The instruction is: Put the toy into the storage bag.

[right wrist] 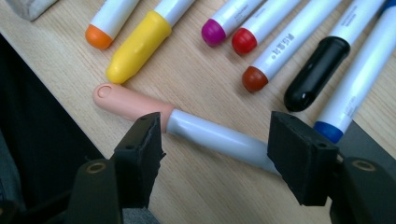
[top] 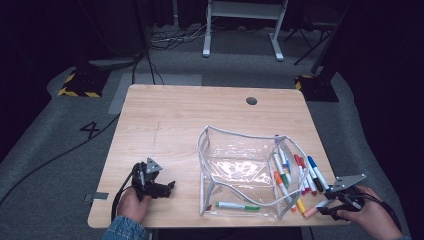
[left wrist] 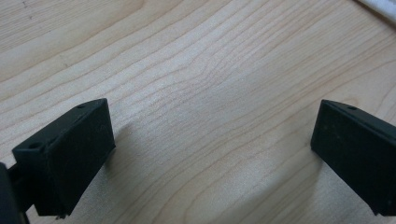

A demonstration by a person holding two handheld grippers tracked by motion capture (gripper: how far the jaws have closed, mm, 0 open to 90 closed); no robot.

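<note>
So the right gripper (right wrist: 215,144) was down at the near right corner of the worktop (top: 190,115), jaws spread wide with the peach marker (right wrist: 187,126) lying between them, its grey barrel crossing the gap while its peach cap stuck out past the left jaw. I couldn't see either pad actually pressing on it, so nothing was gripped. That marker sat right by the worktop's front edge, apart from the rest, pointing toward the yellow marker (right wrist: 137,44) just above it. Past that was a loose row: orange (right wrist: 105,25), magenta (right wrist: 224,23), red (right wrist: 254,32), brown (right wrist: 275,58), black (right wrist: 317,70) and blue (right wrist: 355,88) markers, all flat on the wood beside each other. From up high you could see the clear pouch (top: 240,170) standing open just left of that pile, with a green marker (top: 237,205) lying along its near side and a few more leaning inside at its right end. The left gripper (left wrist: 212,144) was well away near the front left, resting low over bare wood, jaws as wide as they'd go and holding nothing. The person's hand (top: 131,204) was wrapped around it, denim sleeve at the edge.
</note>
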